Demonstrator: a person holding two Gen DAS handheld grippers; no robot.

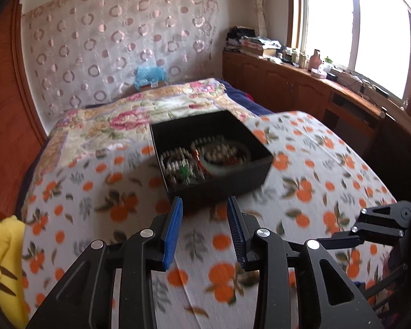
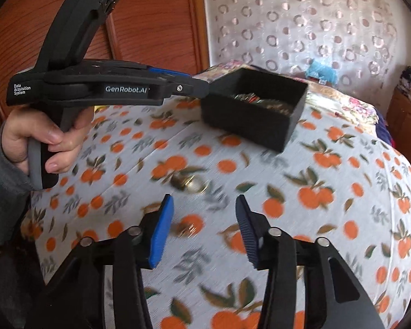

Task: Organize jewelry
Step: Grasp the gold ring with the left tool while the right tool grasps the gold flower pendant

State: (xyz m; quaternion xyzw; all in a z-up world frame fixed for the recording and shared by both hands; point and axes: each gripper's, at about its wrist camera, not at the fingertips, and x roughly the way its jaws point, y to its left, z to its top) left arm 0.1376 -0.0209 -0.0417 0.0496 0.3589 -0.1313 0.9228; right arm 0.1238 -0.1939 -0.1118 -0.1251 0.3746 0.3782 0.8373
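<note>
Matte black square box of beaded jewelry sat mid-frame above left gripper, partly open, empty; right gripper likewise.

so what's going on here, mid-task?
A person holds a gripper in each hand over a bed with an orange-print cloth. A black box on the cloth already holds beaded bracelets. The left gripper hangs open just in front of the box, nothing between its pads. The right gripper is open above a small, blurred gold-coloured piece lying loose on the cloth.
</note>
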